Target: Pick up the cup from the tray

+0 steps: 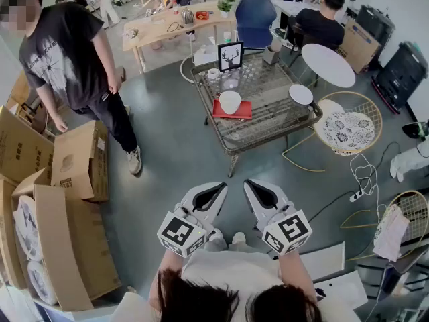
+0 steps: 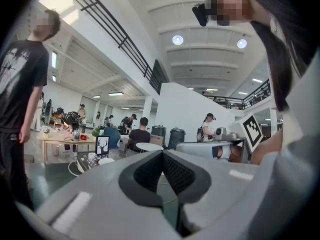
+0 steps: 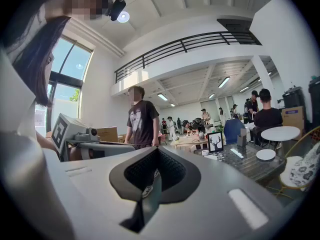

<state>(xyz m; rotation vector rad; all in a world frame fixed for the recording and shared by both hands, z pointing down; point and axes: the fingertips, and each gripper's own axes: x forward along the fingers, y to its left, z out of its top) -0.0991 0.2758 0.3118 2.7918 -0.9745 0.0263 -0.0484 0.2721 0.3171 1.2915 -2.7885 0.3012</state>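
A white cup [image 1: 230, 101] stands on a red tray [image 1: 218, 113] on the glass-topped wire table [image 1: 268, 123], well ahead of me across the grey floor. My left gripper [image 1: 218, 190] and right gripper [image 1: 253, 187] are held side by side close to my body, far short of the table. Both are shut with nothing between the jaws. In the left gripper view the left gripper [image 2: 162, 155] points toward the distant table. The right gripper [image 3: 157, 152] in its own view does the same.
A person in a black T-shirt [image 1: 70, 52] stands at the left by stacked cardboard boxes [image 1: 77, 163]. The table also holds a deer picture [image 1: 230, 56] and a white plate [image 1: 301, 94]. A wicker chair [image 1: 348, 129] and a power strip with cables [image 1: 356, 194] lie to the right.
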